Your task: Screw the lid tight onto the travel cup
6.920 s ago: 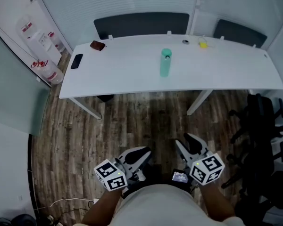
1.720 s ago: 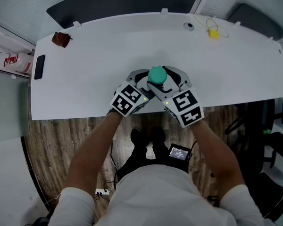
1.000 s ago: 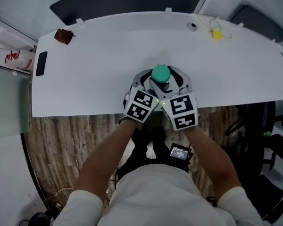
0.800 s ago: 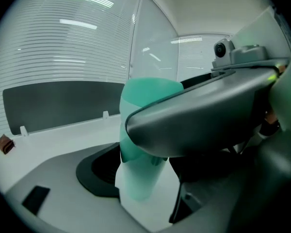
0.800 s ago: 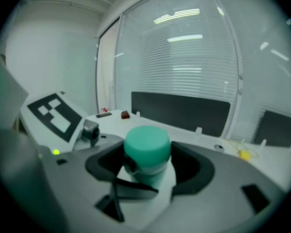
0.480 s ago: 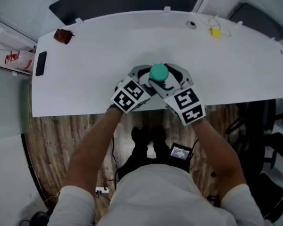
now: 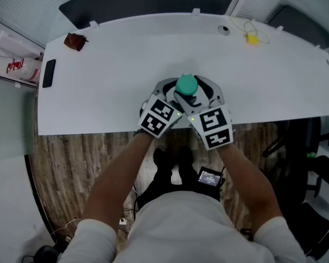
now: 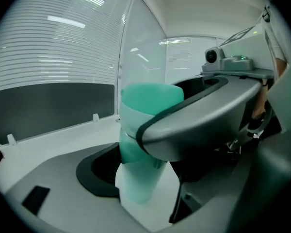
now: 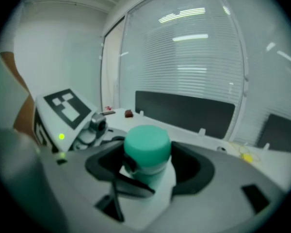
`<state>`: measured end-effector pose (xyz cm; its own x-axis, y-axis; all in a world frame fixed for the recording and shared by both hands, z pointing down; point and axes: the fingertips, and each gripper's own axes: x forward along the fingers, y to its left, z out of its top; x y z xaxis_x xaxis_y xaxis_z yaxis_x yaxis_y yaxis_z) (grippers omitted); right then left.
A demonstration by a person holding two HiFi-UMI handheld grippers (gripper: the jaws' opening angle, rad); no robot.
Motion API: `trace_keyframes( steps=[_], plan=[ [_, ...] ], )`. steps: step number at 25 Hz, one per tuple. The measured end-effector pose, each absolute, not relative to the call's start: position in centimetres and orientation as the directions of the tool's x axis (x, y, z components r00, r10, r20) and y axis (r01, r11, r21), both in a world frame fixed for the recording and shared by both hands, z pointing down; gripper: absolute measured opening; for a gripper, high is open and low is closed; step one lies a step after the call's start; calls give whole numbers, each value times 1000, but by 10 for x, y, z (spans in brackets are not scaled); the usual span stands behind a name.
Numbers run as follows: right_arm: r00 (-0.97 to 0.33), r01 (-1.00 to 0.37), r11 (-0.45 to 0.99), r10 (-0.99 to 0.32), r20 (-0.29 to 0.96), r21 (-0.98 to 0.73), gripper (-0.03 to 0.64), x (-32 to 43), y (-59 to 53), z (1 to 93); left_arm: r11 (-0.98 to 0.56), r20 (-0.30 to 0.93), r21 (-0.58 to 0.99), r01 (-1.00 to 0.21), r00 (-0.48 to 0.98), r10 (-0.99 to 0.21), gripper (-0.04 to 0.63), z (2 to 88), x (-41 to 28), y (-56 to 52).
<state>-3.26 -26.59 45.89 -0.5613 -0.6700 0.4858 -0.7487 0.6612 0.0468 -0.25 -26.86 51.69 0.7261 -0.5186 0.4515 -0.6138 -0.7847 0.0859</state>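
A teal travel cup stands upright near the front edge of the white table (image 7: 98,92), its teal lid (image 7: 186,85) on top. My left gripper (image 7: 178,93) is shut on the cup's pale teal body (image 8: 136,178), below the lid. My right gripper (image 7: 193,90) is shut on the lid (image 9: 146,145), with its dark pads on either side. In the left gripper view, one grey jaw of the right gripper crosses in front of the lid (image 8: 150,98). The left gripper's marker cube (image 9: 63,111) shows at the left of the right gripper view.
A black phone (image 7: 49,73) and a small brown thing (image 7: 75,41) lie at the table's left end. A yellow thing (image 7: 252,39) and a small round piece (image 7: 223,30) lie at the back right. A black office chair (image 7: 318,163) stands on the right.
The person walked up to the table and both grippers closed round the cup. Over the last second the two marker cubes swung apart, then back closer; the cup stayed put.
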Motion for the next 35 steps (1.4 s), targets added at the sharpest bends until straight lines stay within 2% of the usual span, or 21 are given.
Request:
trace_keyframes(
  steps=[5,9,18,22,30,35],
  plan=[
    [-507,-802,596,-715,482,42,310,-33,-268,460,-720,444,81,-690,671,-593,327,518,-6,-272],
    [-521,-795,606,-708,477,33,310,-32,-268,459,-713,446,82,-697,665,-599,327,517,-5,-271],
    [-619,-688,724,-617,486,44,310,-37,-263,460,-864,464,97,-495,790,-401,327,516,-5,-263],
    [-644,-651,758,-581,497,43,310,-38,-262,460,-883,466,100,-459,805,-366,327,516,-3,-262],
    [-583,-728,684,-657,478,52,310,-35,-263,460,-790,420,103,-604,747,-516,327,514,-5,-265],
    [-526,-782,621,-703,478,52,310,-33,-264,460,-754,421,95,-650,713,-561,327,515,-5,-267]
  ],
)
